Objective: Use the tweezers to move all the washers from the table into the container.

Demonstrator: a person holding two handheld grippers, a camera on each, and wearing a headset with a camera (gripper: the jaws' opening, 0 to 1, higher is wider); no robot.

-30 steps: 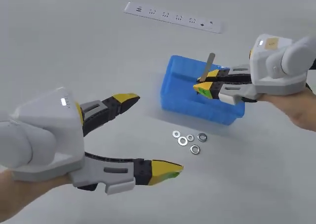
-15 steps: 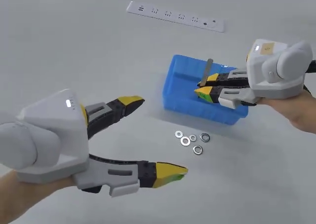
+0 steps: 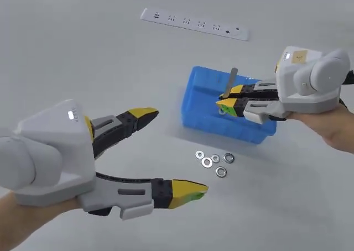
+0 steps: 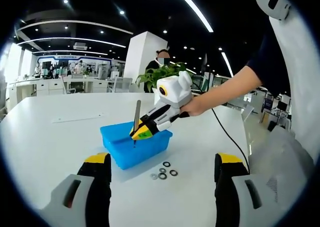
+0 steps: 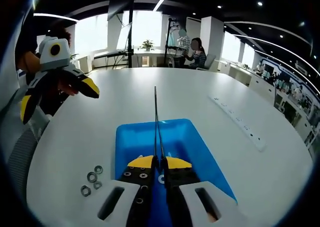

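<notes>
My right gripper [image 3: 225, 102] is shut on thin metal tweezers [image 3: 232, 78], whose free end sticks up above the jaws. It hovers over the blue container [image 3: 199, 111]. In the right gripper view the tweezers [image 5: 155, 118] run forward from the shut gripper [image 5: 159, 162] above the container [image 5: 128, 146]. Several washers [image 3: 213, 162] lie in a cluster on the table just in front of the container. My left gripper [image 3: 172, 151] is open and empty, to the left of the washers. Its own view shows the washers [image 4: 163, 171], the container [image 4: 126, 148] and the right gripper [image 4: 142, 133].
A white power strip [image 3: 193, 23] lies on the table behind the container, also seen as the power strip [image 5: 239, 122] in the right gripper view. The white table [image 3: 72, 57] stretches wide around the work. People stand far off in the room.
The view has shifted a little. The right gripper stays over the container with the tweezers, and the left gripper stays open; the washers have not moved.
</notes>
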